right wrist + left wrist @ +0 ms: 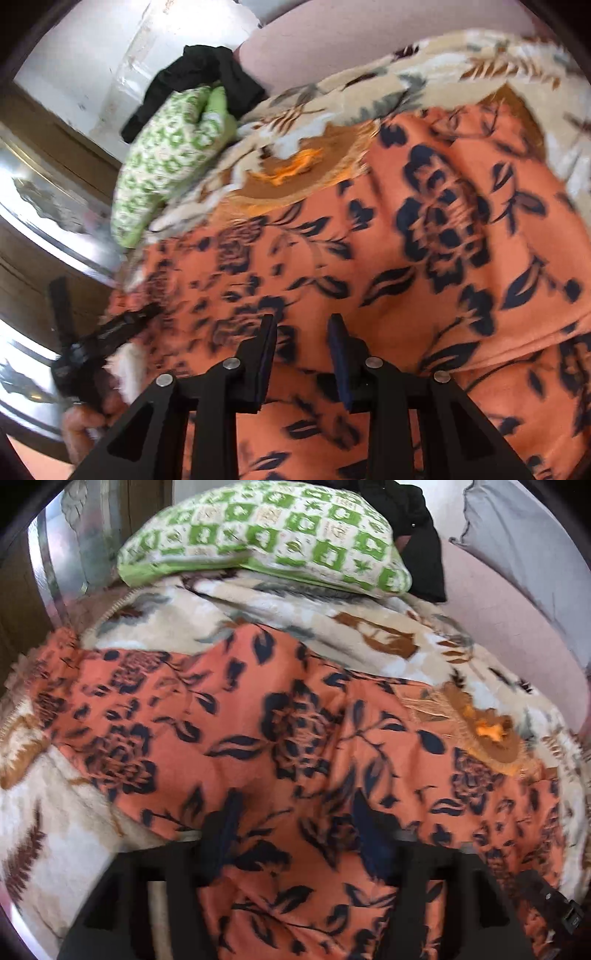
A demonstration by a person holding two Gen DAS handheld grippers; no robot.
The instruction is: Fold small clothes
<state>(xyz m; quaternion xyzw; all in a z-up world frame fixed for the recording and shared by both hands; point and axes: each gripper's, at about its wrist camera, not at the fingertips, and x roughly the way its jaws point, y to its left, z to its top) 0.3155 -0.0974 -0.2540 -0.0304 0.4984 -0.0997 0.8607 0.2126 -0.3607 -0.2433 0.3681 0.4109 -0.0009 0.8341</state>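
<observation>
An orange garment (pixel 288 731) with a dark navy flower print lies spread on a cream leaf-patterned blanket (pixel 332 602); it also fills the right wrist view (pixel 424 240). My left gripper (pixel 299 834) sits low over its near edge, with cloth draped over and between the fingers, so their gap is hidden. My right gripper (pixel 303 332) hovers just above the garment with its fingers (pixel 267 339) apart and nothing between them. The left gripper also shows at the left edge of the right wrist view (pixel 92 339), at the garment's far corner.
A green-and-white patterned pillow (pixel 266 535) lies at the head of the blanket, with a black cloth (pixel 417 535) behind it. A grey pillow (pixel 517 546) and pink sheet (pixel 498 609) are to the right. A wooden frame with metal rail (pixel 55 229) borders the bed.
</observation>
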